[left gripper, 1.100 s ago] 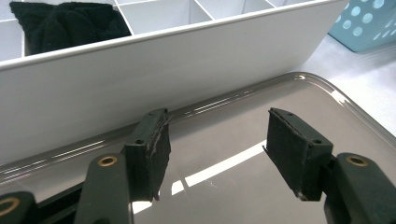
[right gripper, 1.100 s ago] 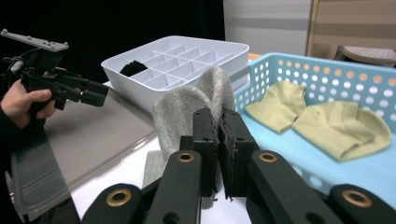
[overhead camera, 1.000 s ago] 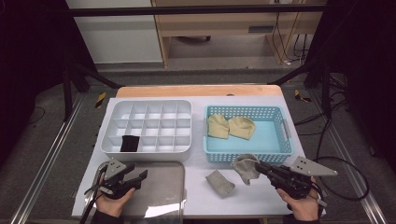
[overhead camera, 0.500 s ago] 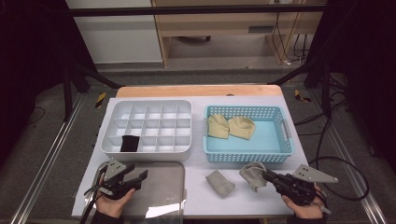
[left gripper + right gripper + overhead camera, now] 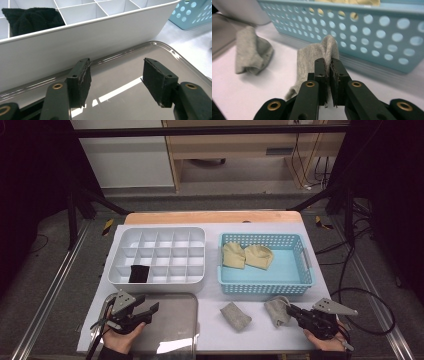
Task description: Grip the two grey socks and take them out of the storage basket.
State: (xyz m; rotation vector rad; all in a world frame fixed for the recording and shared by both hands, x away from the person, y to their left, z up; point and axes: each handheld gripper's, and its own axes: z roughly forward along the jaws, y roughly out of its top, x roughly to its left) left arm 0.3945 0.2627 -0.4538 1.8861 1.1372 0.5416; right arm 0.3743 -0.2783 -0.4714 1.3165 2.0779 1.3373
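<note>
Left gripper (image 5: 150,309): we see it over the steel tray (image 5: 175,330), just in front of the white organizer (image 5: 157,282); its jaws stand apart with nothing between them, as the left gripper view (image 5: 116,75) also shows.
Black sock (image 5: 139,273): we find it in a front-row cell of the organizer, second from the organizer's left wall.
Loose grey sock (image 5: 236,315): we see it flat on the table to the right of the organizer's front corner, apart from both grippers.
Held grey sock (image 5: 277,310): it sits on the table to the right of the organizer, just in front of the blue basket (image 5: 265,287); one fold is pinched in the right gripper.
Right gripper (image 5: 291,310): clenched on that fold; in the right gripper view (image 5: 328,68) we see cloth between the pads, which have just eased slightly apart.
Beige socks (image 5: 247,255): two, in the basket's left half, right of the organizer.
</note>
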